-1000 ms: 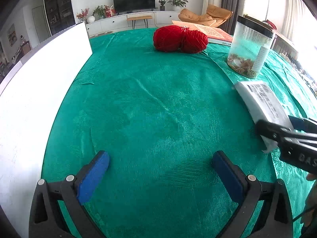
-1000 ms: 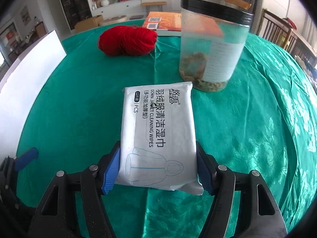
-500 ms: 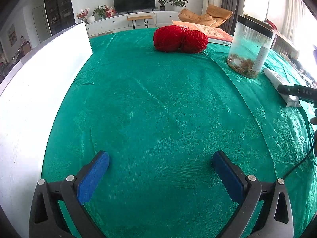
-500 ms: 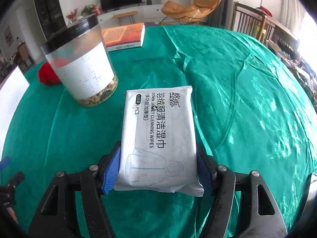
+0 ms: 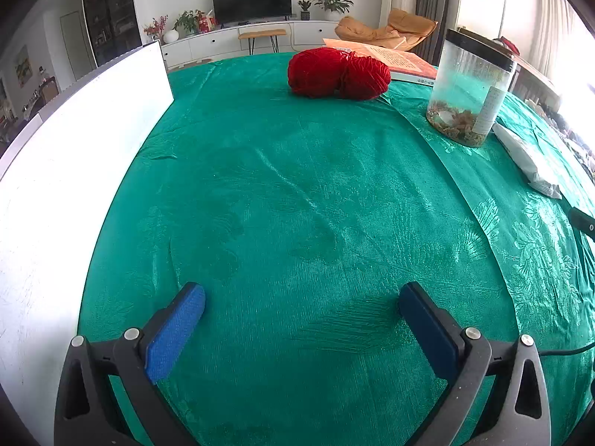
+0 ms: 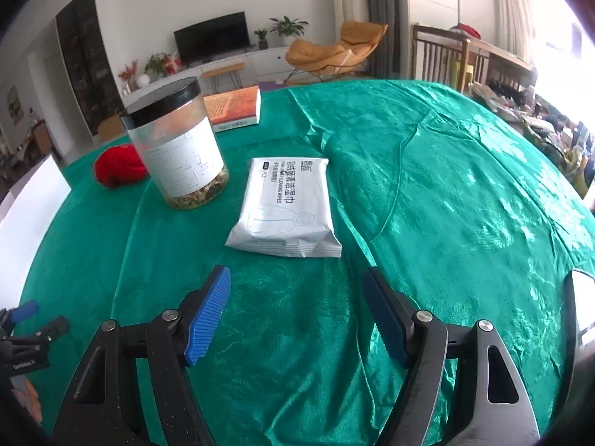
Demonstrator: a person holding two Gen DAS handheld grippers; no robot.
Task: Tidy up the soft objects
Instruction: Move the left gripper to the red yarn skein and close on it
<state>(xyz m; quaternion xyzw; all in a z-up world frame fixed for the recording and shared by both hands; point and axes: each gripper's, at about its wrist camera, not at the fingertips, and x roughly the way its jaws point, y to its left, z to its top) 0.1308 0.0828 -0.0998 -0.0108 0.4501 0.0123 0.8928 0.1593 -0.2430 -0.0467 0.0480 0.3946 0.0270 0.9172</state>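
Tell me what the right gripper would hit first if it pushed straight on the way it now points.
Most likely the white wipes packet, lying flat on the green tablecloth just ahead of the right gripper. Its fingers are opening with nothing between them. Depth is unclear, so it might meet the cloth first.

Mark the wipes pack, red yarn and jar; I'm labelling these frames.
wipes pack [image 6: 286, 204], right wrist view, middle of printed face.
red yarn [image 5: 336, 72], left wrist view, centre of skein.
jar [image 6: 178, 152], right wrist view, white label.
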